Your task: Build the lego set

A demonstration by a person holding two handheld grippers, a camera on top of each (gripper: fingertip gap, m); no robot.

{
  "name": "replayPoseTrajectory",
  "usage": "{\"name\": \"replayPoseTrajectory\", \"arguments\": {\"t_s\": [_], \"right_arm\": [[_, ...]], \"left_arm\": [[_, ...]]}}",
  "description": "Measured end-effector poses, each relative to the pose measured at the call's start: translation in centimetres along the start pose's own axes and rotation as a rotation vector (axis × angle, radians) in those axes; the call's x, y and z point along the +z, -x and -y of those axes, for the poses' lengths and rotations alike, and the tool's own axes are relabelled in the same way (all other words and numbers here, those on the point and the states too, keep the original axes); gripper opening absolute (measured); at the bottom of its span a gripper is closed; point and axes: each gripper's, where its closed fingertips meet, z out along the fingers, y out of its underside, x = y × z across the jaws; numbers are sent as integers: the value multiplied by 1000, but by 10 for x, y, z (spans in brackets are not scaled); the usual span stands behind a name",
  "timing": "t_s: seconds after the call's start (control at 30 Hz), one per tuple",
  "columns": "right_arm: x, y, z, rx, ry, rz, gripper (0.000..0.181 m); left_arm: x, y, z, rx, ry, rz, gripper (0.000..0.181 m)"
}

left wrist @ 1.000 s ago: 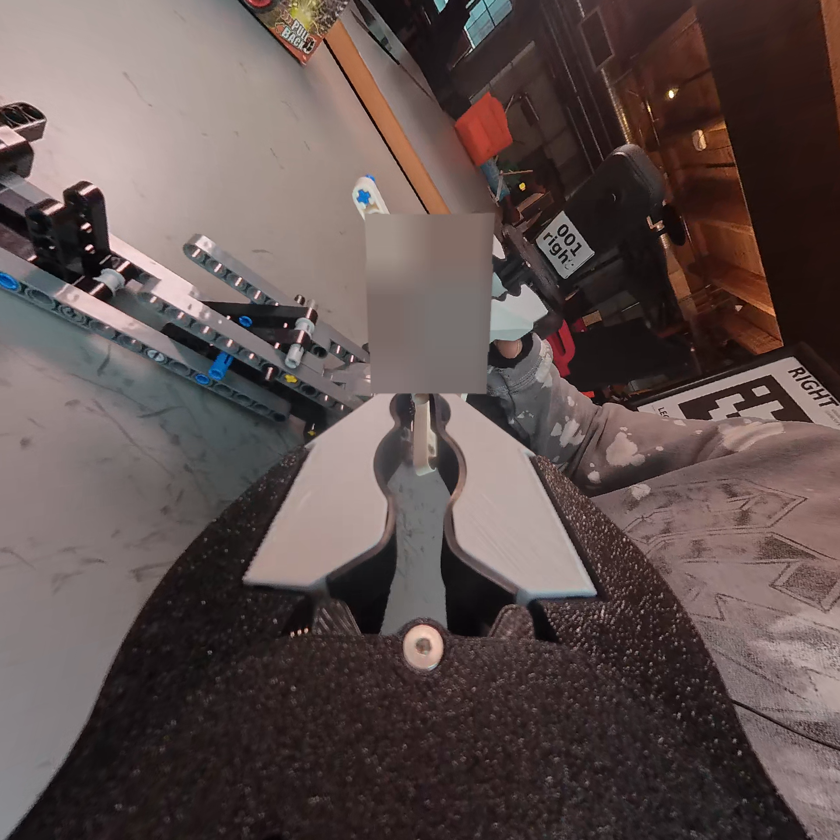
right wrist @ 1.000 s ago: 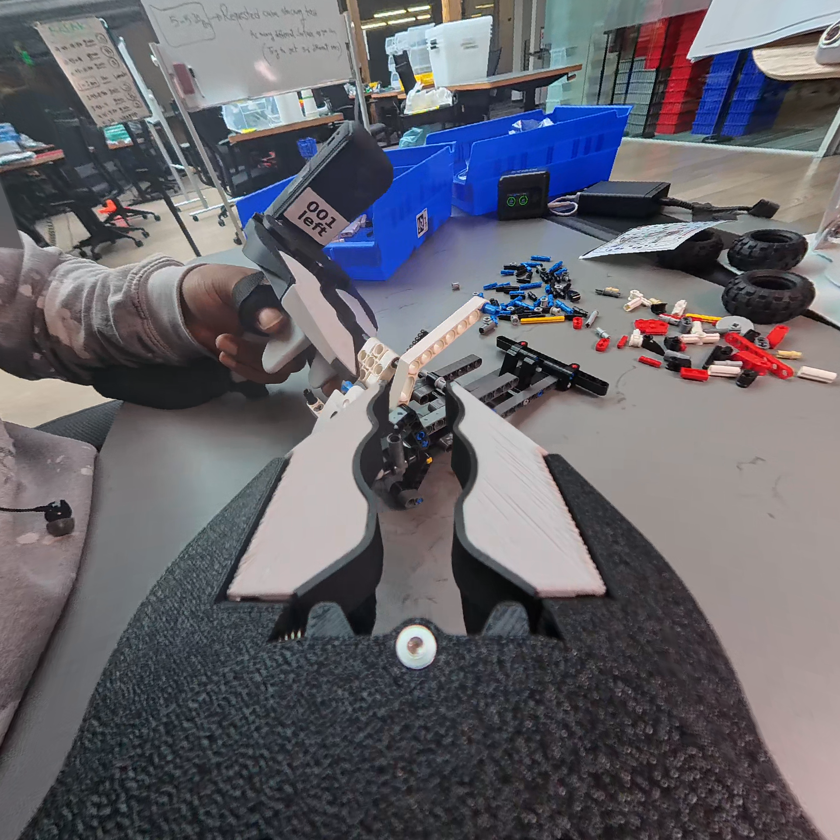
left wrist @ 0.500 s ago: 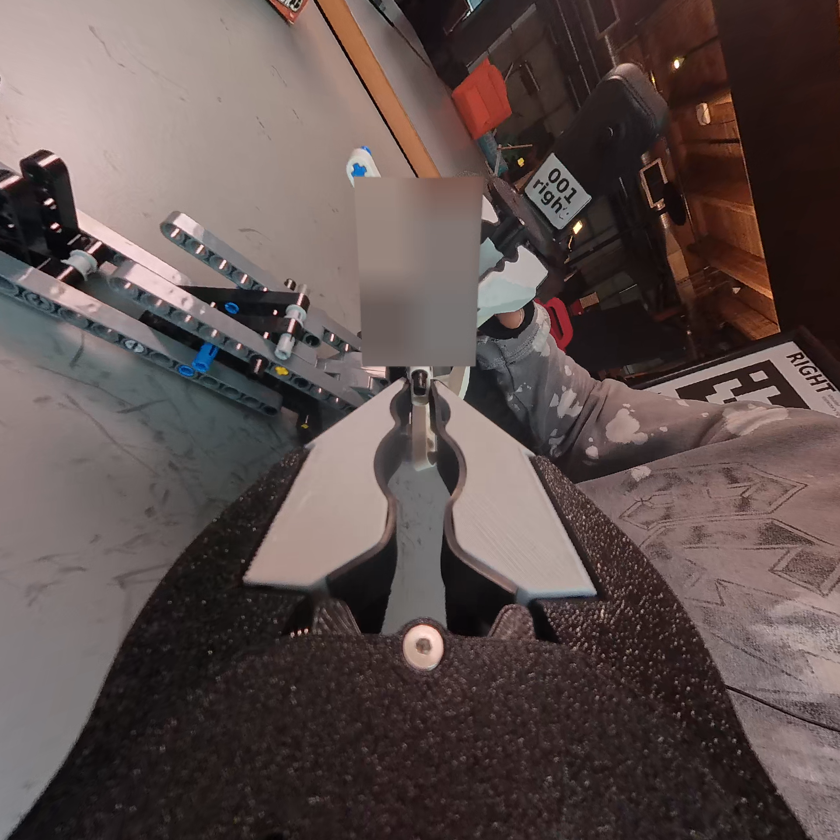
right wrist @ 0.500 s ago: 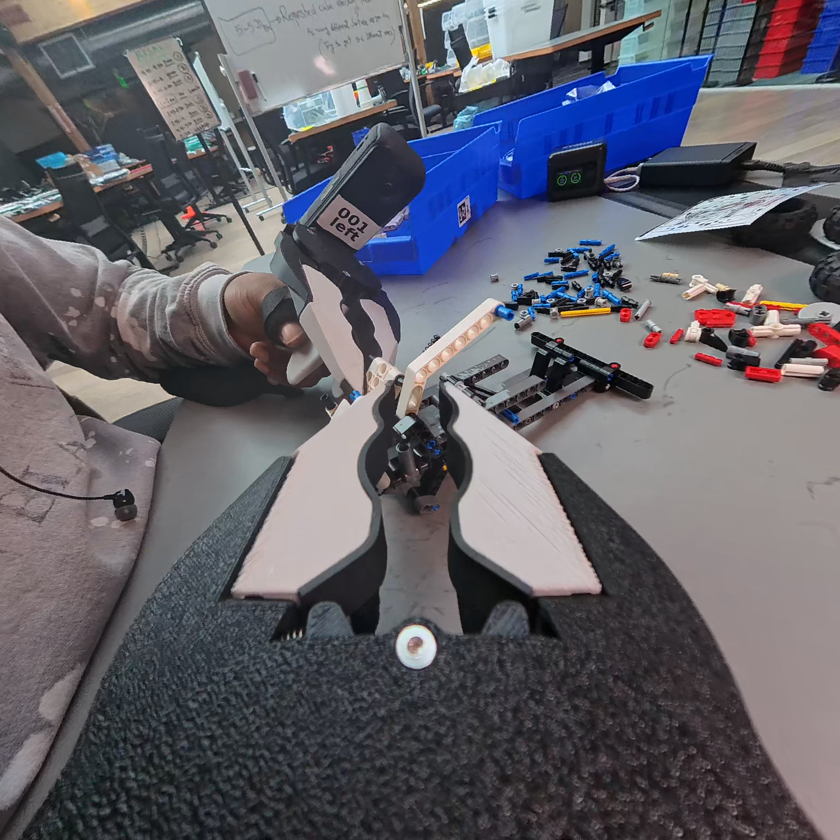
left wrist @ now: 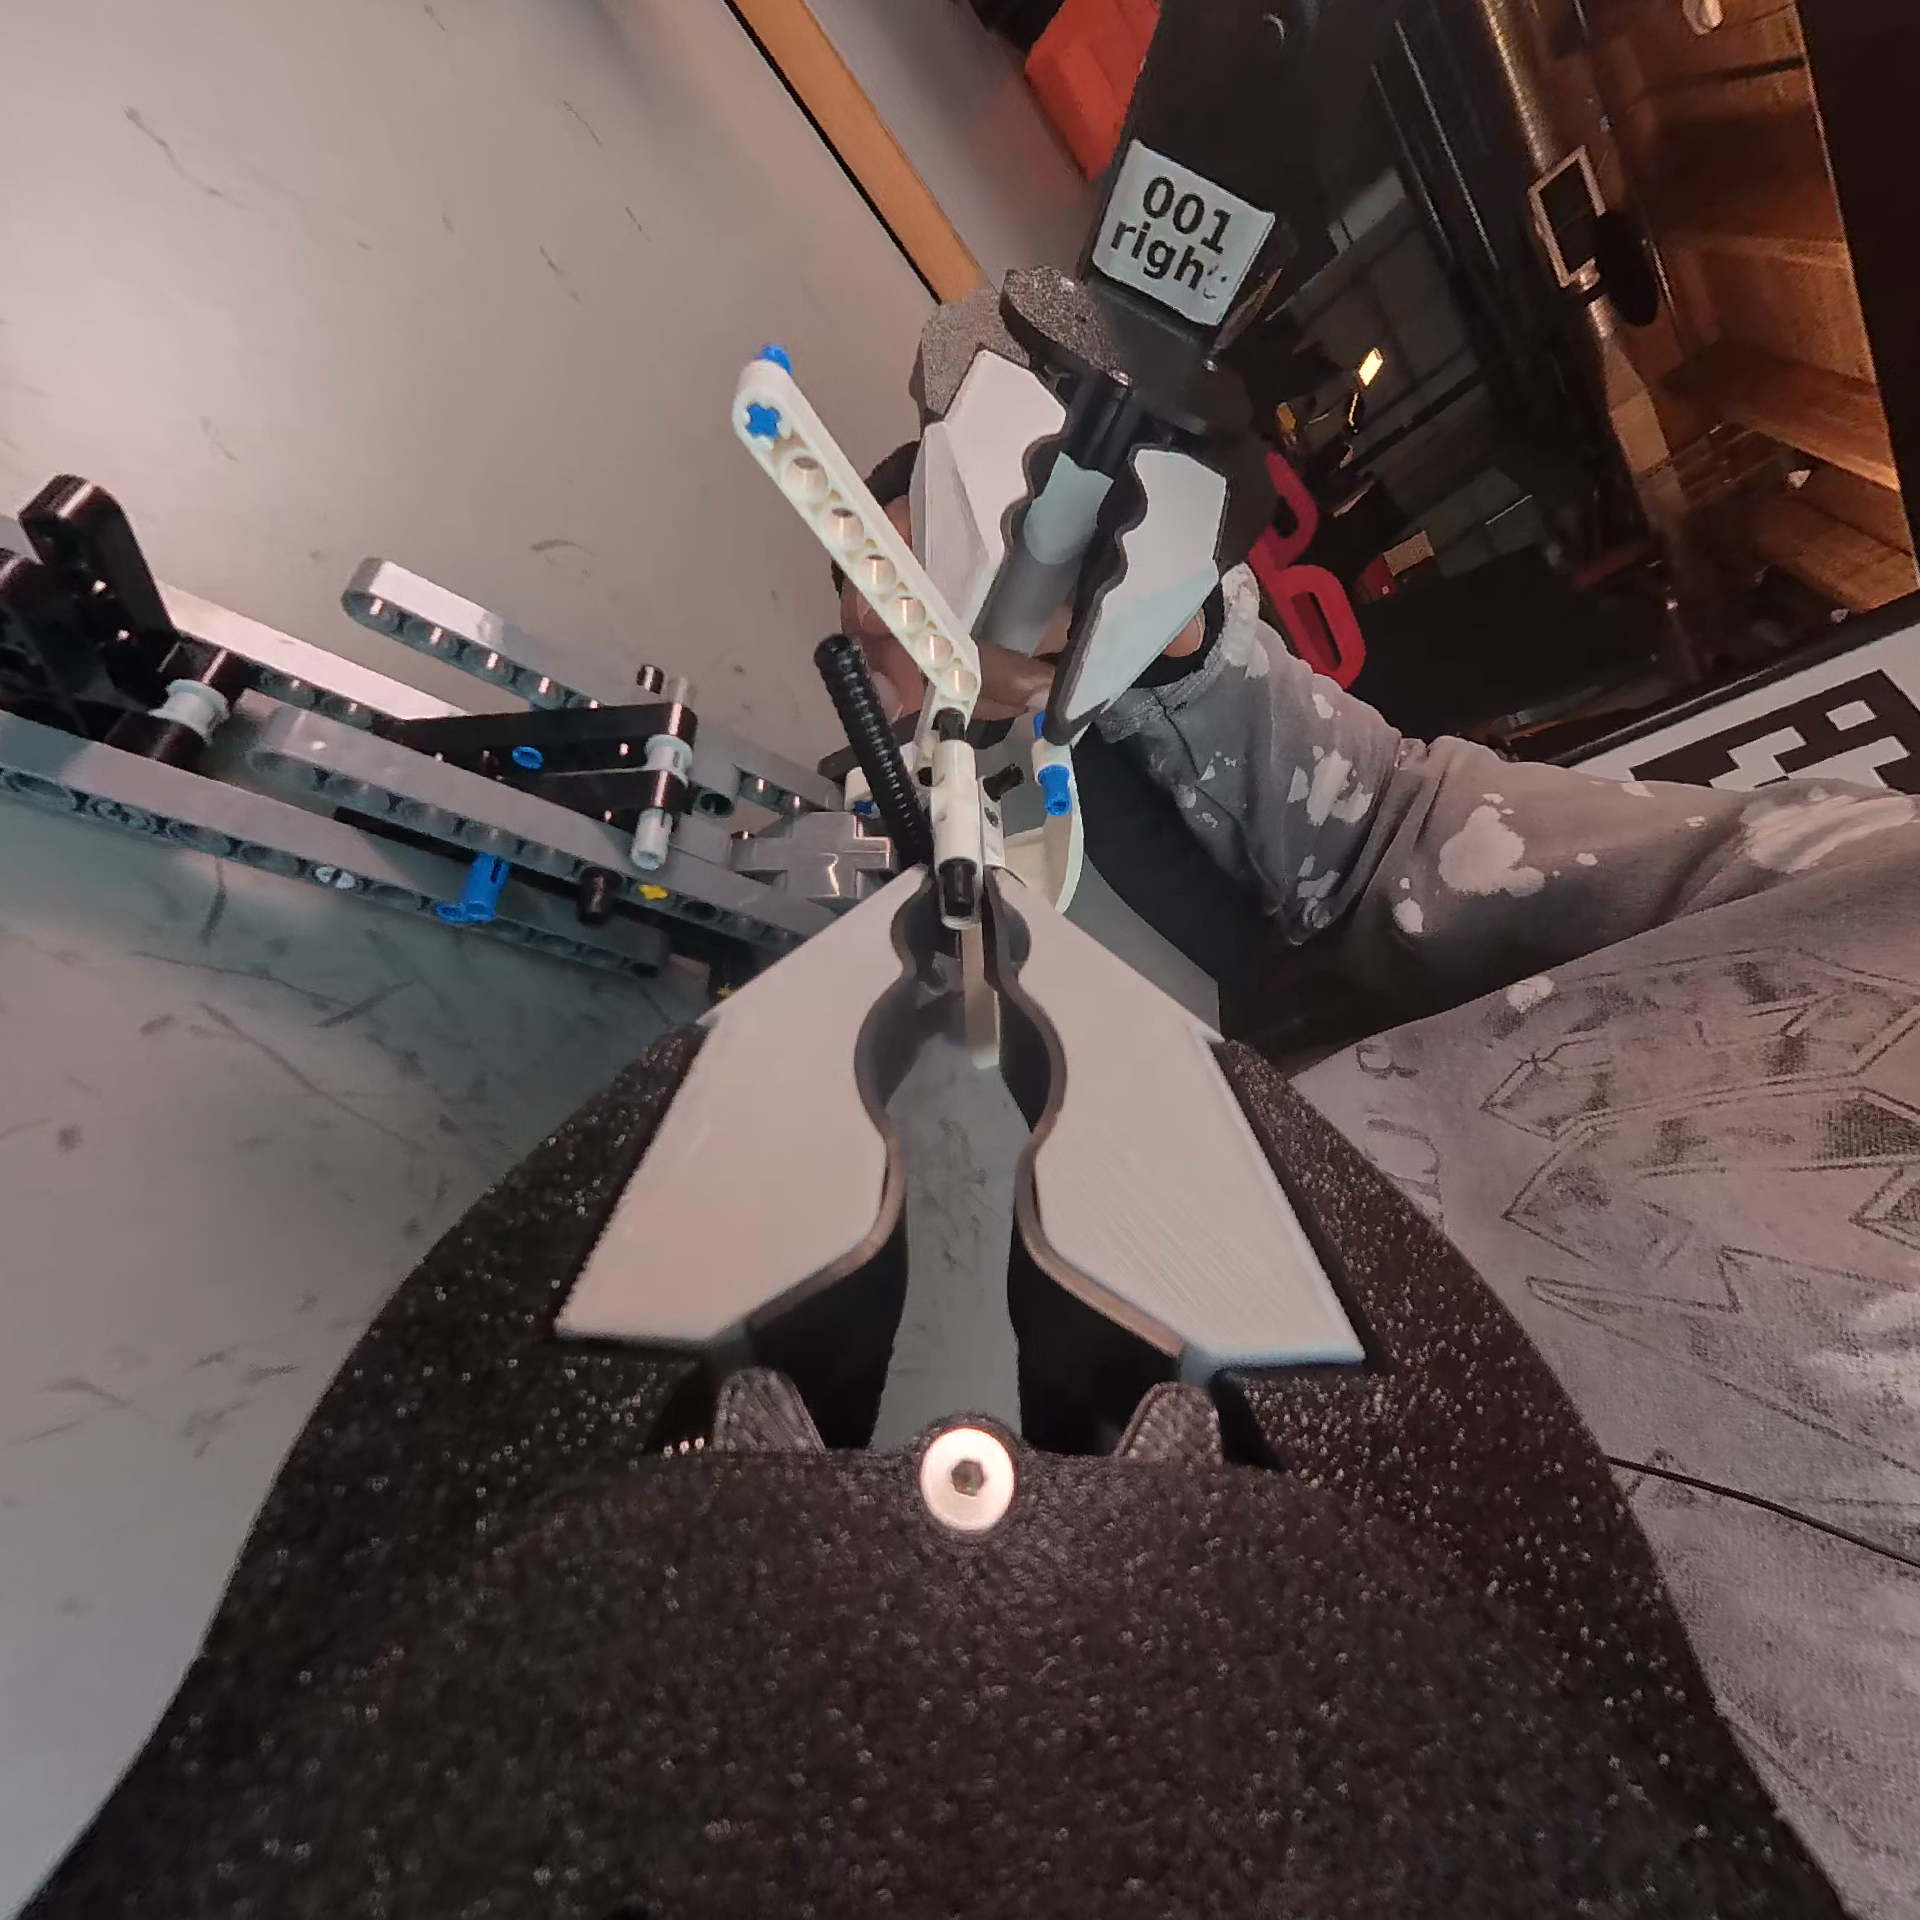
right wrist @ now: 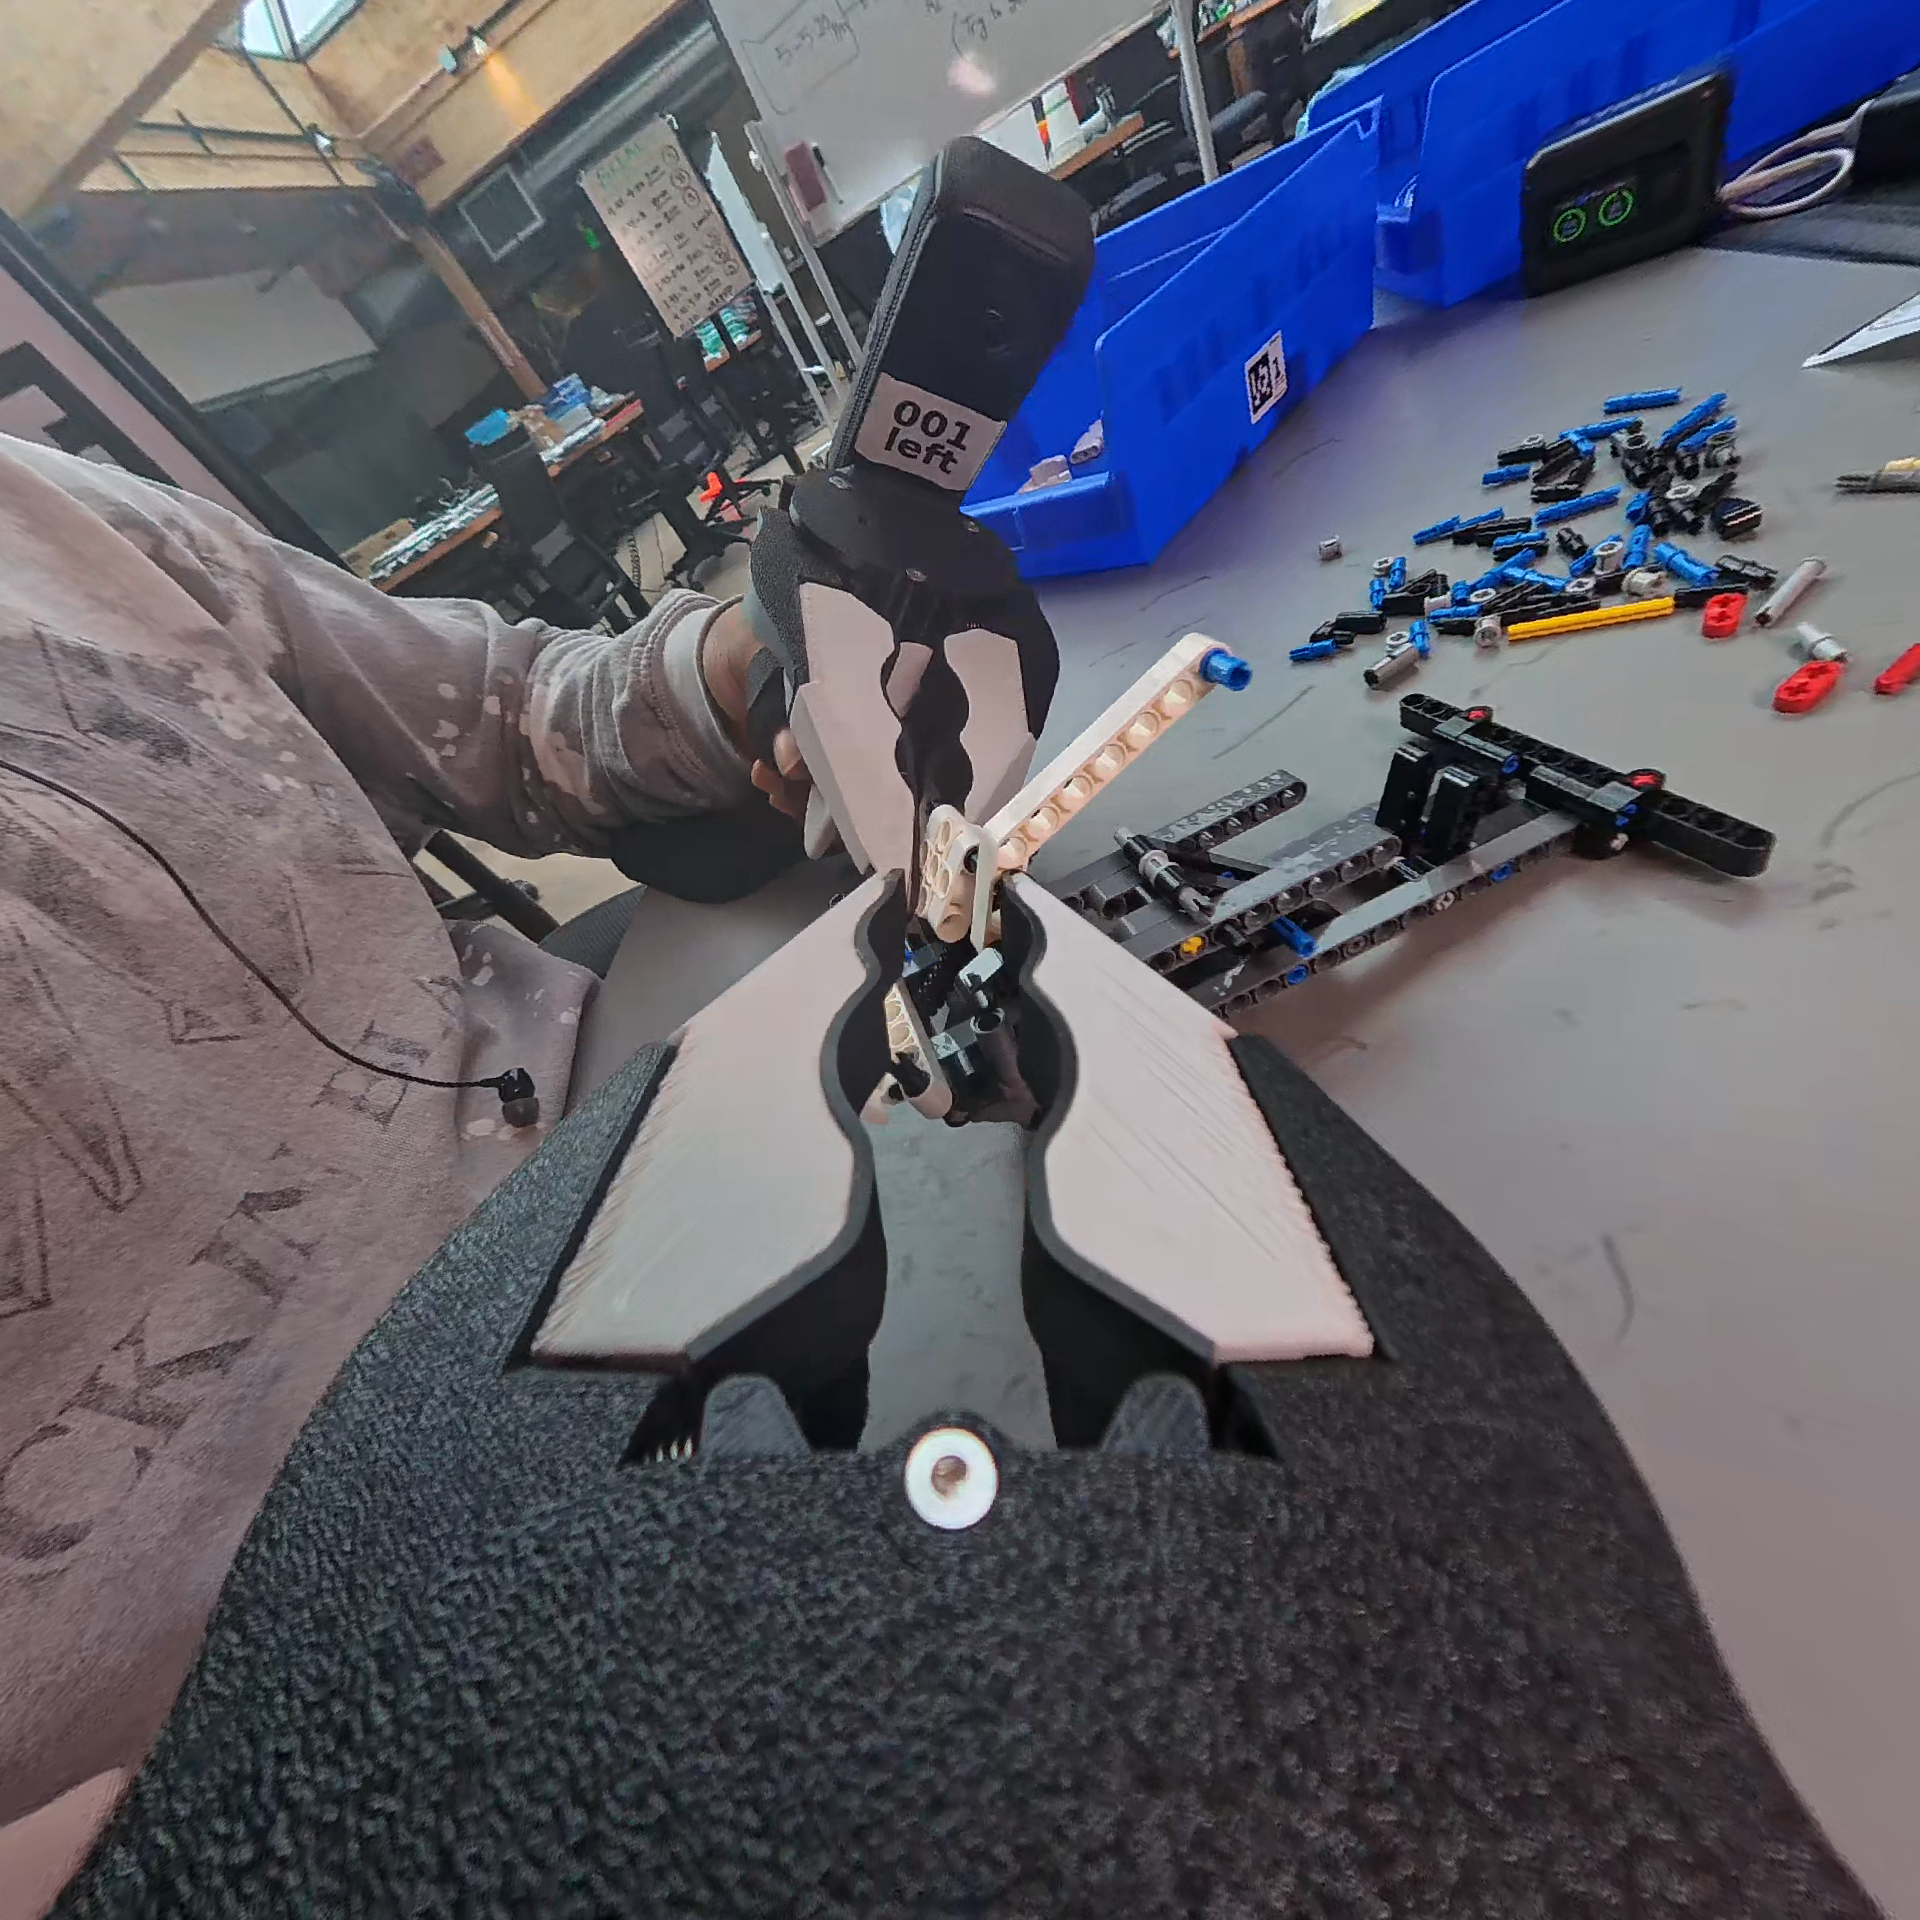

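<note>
A small white-and-black lego sub-assembly (right wrist: 951, 935) with a long white holed beam (right wrist: 1101, 748) and a blue pin (right wrist: 1226, 670) is held between both grippers, just above the grey table near its edge. My right gripper (right wrist: 951, 894) is shut on it from one side. My left gripper (left wrist: 961, 904) is shut on its white end piece (left wrist: 956, 821) from the other side; this gripper also shows in the right wrist view (right wrist: 914, 842). The white beam (left wrist: 862, 540) sticks up and away. The right gripper (left wrist: 1013, 717) faces me in the left wrist view. A long grey-and-black chassis (right wrist: 1382, 883) lies beside them.
Loose blue and black pins (right wrist: 1558, 540) and red pieces (right wrist: 1808, 686) lie scattered beyond the chassis (left wrist: 416, 769). Blue bins (right wrist: 1195, 343) and a black device (right wrist: 1621, 197) stand at the back. A person's sleeve (right wrist: 582, 707) and body are close on the left. Only a small space, under 4 cm, lies between the two pairs of fingers.
The two grippers have come closer together, tip to tip. The right gripper's fingers have narrowed onto the sub-assembly. The white beam now stands steeper, and the chassis lies farther off to the side.
</note>
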Motion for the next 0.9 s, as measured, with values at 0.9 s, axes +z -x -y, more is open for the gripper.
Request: {"name": "replayPoseTrajectory", "arguments": {"t_s": [0.9], "right_arm": [[-3, -11, 1, 123, -59, -13, 2]], "left_arm": [[5, 1, 4, 19, -10, -3, 7]]}}
